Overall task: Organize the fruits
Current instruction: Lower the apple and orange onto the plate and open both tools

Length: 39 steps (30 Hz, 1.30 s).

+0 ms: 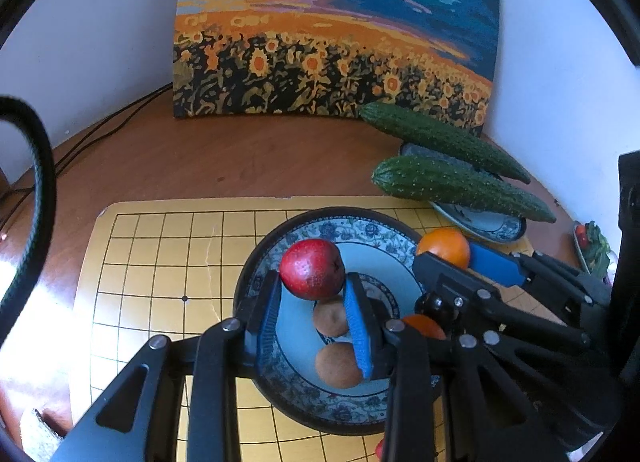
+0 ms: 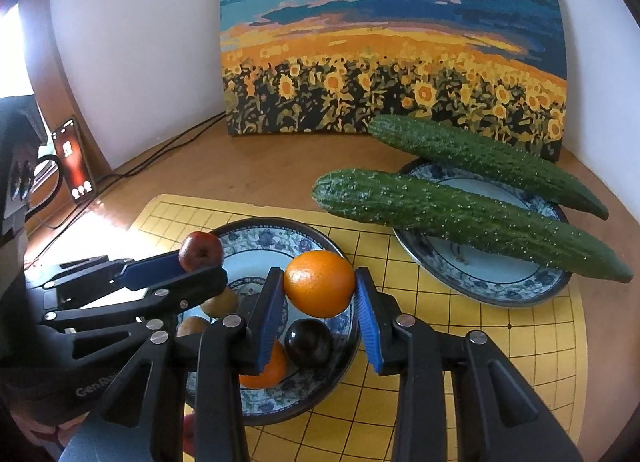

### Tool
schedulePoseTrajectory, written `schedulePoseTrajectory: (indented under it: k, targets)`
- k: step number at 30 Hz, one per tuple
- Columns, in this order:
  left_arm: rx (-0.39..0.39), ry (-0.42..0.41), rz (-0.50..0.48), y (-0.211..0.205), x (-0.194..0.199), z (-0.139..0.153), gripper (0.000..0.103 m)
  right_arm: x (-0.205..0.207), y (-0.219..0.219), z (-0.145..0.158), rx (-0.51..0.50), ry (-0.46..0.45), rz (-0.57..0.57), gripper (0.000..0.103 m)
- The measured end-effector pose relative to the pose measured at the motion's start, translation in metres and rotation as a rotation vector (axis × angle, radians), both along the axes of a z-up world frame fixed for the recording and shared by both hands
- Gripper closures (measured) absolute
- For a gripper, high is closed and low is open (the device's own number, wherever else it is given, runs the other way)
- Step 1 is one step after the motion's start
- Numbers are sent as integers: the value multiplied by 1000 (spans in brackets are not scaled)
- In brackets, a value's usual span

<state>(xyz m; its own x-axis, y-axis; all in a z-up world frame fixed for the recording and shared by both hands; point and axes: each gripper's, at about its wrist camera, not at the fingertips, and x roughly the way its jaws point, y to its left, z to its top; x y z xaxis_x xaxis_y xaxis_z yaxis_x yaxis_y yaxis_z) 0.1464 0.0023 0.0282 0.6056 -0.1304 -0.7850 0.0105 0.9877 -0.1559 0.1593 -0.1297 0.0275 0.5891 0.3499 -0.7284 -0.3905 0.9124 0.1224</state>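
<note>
My left gripper [image 1: 312,286] is shut on a red apple [image 1: 312,268] and holds it above a blue-patterned bowl [image 1: 360,230]. Two brown round fruits [image 1: 330,318] lie in the bowl beneath it. My right gripper [image 2: 320,286] is shut on an orange [image 2: 319,283] above the same bowl [image 2: 256,232]. A dark plum [image 2: 309,342] and another orange [image 2: 266,372] lie in the bowl. The left gripper with the apple [image 2: 201,251] shows at the left of the right wrist view. The right gripper's orange [image 1: 444,247] shows in the left wrist view.
Two cucumbers [image 2: 460,218] lie across a blue-patterned plate [image 2: 480,286] at the right. Both dishes stand on a yellow grid mat [image 1: 160,262] on a wooden table. A sunflower painting [image 2: 380,62] leans on the wall behind. A phone [image 2: 74,158] and cables sit at far left.
</note>
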Motion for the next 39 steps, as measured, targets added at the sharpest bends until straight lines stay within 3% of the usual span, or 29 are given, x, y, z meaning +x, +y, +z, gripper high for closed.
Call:
schedulePoseTrajectory:
  k: [24, 29, 39]
  targets:
    - [6, 4, -14, -2, -2, 3, 69, 2, -2, -3, 4, 26, -22, 65]
    - [4, -2, -16, -2, -5, 5, 64, -2, -6, 2, 14, 9, -24, 65]
    - [5, -9, -25, -5, -21, 13, 64, -21, -12, 17, 33, -8, -24, 61]
